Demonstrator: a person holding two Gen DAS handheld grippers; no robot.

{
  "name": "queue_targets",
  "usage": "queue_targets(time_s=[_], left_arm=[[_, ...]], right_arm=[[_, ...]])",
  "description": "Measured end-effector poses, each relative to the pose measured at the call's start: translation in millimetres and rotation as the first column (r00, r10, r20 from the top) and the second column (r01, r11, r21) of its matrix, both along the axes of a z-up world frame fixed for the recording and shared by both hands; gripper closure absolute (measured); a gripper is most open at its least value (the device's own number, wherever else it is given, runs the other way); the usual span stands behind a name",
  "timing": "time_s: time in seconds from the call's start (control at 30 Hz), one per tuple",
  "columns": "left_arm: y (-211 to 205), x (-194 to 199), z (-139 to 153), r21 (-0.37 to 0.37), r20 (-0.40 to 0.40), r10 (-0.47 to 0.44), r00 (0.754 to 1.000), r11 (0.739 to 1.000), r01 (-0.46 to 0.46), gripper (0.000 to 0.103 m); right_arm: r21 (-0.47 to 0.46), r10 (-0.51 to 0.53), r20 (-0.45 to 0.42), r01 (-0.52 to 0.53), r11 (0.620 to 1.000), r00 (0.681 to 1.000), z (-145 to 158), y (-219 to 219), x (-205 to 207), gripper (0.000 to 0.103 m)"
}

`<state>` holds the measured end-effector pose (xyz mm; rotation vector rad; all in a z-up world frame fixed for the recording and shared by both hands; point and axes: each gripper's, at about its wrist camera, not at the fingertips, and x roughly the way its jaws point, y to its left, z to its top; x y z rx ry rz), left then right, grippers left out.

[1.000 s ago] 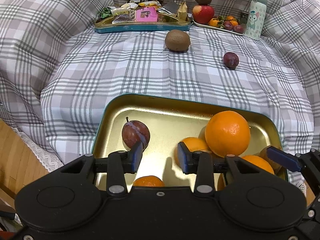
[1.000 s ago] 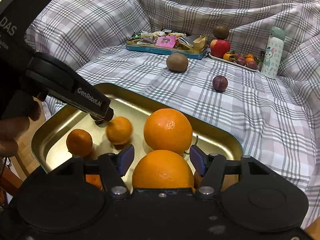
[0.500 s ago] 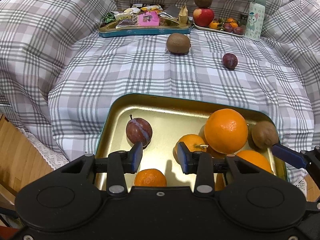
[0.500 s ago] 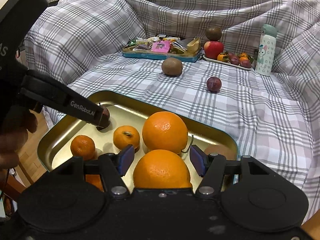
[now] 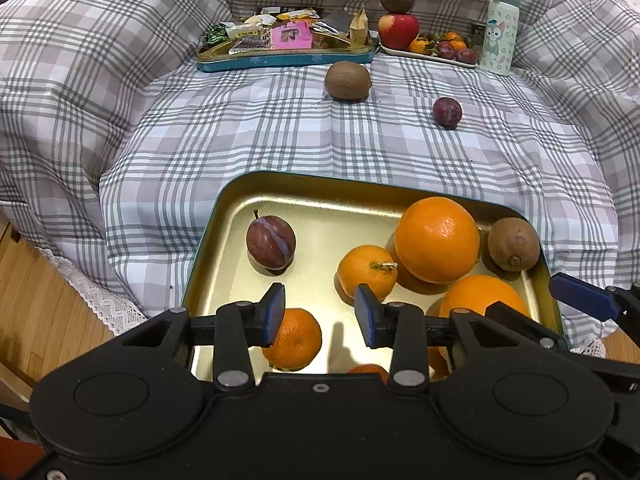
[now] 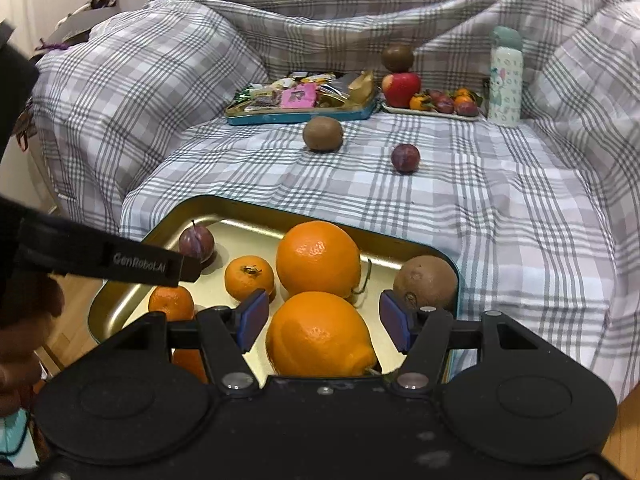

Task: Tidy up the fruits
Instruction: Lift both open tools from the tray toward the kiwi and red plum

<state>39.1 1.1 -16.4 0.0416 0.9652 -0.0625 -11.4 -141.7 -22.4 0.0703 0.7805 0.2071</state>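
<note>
Six fruits in the gold tray (image 5: 224,216): a plum (image 5: 271,243), two big oranges (image 5: 437,239), small oranges (image 5: 367,271), a kiwi (image 5: 513,243) in the far right corner. Two more out on the cloth (image 5: 200,136), a kiwi (image 5: 347,80) and a plum (image 5: 447,111), well apart from both claws. Left claw (image 5: 320,314) low over the tray's near end, spread wide, holding nothing, a small orange (image 5: 294,339) just under its left finger. Right claw (image 6: 322,322) also spread, nothing pinched, a big orange (image 6: 320,336) sitting between its fingers. Compared with a second ago, both claws pulled back a bit, and the tray kiwi now out in plain sight.
</note>
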Motion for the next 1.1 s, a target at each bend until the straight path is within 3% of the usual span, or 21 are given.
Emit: queue_targets(time_s=[0.67,1.1], left_arm=[[-15,-14,0,0.005,-0.003,-0.034,0.999,0.999,0.034,0.056],[-13,-14,-2,-0.005,-0.01,-0.014,1.0,1.0,0.014,0.056]], right_arm=[[0.043,-0.173,-0.039,0.175,0.984,0.984,0,-22,-9,0.039],[0.021,-0.195,-0.025,0.196,0.98,0.98,3,-19,-10,0.039]])
